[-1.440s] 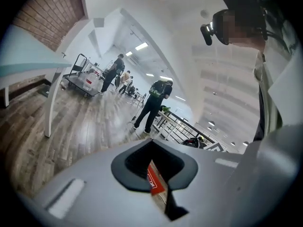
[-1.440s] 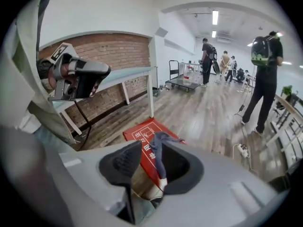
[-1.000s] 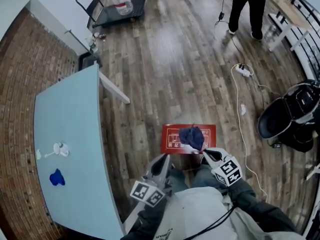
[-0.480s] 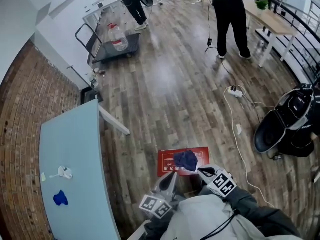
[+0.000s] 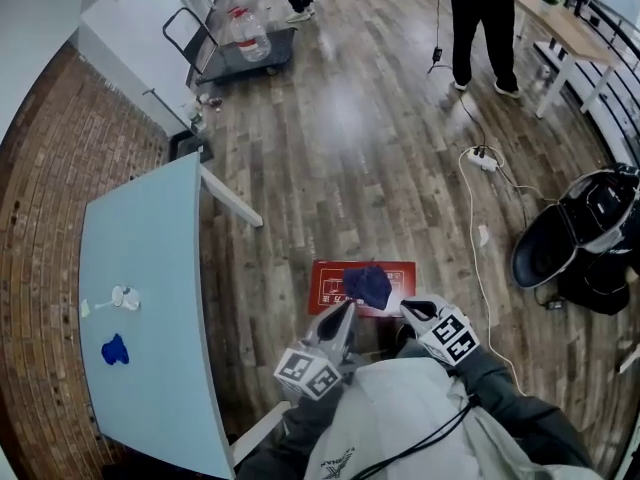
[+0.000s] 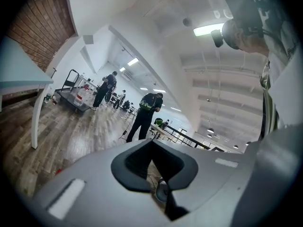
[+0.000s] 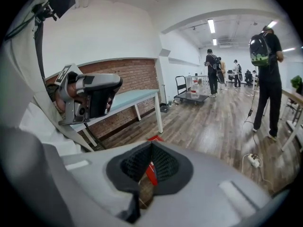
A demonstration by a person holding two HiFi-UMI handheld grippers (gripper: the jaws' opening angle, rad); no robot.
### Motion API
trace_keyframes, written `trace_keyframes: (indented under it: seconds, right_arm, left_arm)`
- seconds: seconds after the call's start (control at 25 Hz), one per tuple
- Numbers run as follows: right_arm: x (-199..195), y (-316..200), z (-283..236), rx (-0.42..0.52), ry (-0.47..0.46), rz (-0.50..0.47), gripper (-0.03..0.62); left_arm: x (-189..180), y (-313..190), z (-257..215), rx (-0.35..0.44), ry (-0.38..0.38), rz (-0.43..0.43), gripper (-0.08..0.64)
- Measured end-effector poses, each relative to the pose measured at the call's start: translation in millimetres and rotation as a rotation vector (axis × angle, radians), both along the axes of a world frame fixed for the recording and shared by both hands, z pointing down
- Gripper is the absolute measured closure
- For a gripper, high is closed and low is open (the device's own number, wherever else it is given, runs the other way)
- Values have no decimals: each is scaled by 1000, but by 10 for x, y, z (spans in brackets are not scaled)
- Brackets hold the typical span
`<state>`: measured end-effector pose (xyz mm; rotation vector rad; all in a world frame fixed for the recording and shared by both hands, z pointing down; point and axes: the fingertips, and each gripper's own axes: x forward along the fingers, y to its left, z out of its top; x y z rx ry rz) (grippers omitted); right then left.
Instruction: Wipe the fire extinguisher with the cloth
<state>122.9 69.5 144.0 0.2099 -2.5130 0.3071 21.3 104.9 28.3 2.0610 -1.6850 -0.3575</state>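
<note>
Cloth of dark blue, crumpled fabric (image 5: 368, 284) is lying in a loose heap on top of the flat red rectangular fire extinguisher box with white print (image 5: 328, 288), which is resting on the wooden plank floor at the wearer's 12 o'clock. The heap is covering the middle and right of the lid and leaving its 9 o'clock end bare. The left gripper (image 5: 346, 310) is hovering just off the box's 6 o'clock edge with its jaws drawn together at the tips and holding nothing. The right gripper (image 5: 408, 308) is hanging near the box's 5 o'clock corner, also pinched together and empty; only a sliver of red is showing beyond its pads, not between them. Neither tool is touching the cloth as far as I am seeing. A pale blue table (image 5: 150, 298) is standing well apart at 9 o'clock. As for progress, I am judging that this scene is fitting two stages equally: the cloth laid on the box ahead of wiping, or set down there once wiping is over. No dust, streaks or shine are showing on the red surface to settle which.
</note>
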Motion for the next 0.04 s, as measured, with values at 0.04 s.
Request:
trace_keyframes:
  seconds: [0.04]
  right_arm:
    - [-19,-36,1,5,-4,-5,590]
  left_arm:
    - [-28,-26,5,10,-8,-6,558]
